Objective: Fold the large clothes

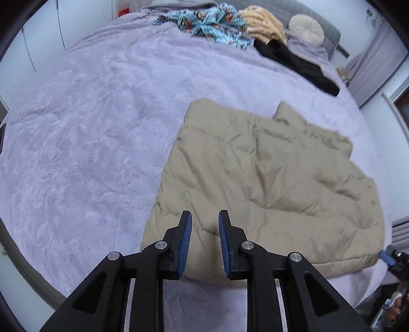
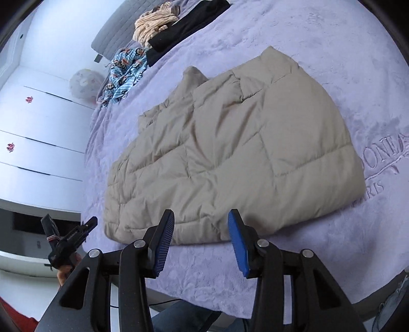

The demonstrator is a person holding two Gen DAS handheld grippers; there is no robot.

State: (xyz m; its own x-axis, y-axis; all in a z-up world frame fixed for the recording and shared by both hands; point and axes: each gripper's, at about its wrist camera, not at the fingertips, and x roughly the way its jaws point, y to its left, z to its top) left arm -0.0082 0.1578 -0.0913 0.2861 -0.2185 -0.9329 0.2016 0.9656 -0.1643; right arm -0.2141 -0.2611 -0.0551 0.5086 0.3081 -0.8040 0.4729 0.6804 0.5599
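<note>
A beige quilted puffer coat lies folded flat on the lilac plush bedspread, near the bed's front edge. It also shows in the right wrist view. My left gripper is open and empty, hovering just above the coat's near left corner. My right gripper is open and empty, just in front of the coat's near edge. The right gripper's blue tip shows at the far right of the left wrist view. The left gripper shows at the left of the right wrist view.
At the head of the bed lie a blue cartoon-print garment, a cream ribbed garment, a black garment and a round cushion. White wardrobe doors stand beside the bed. Embroidered lettering marks the bedspread.
</note>
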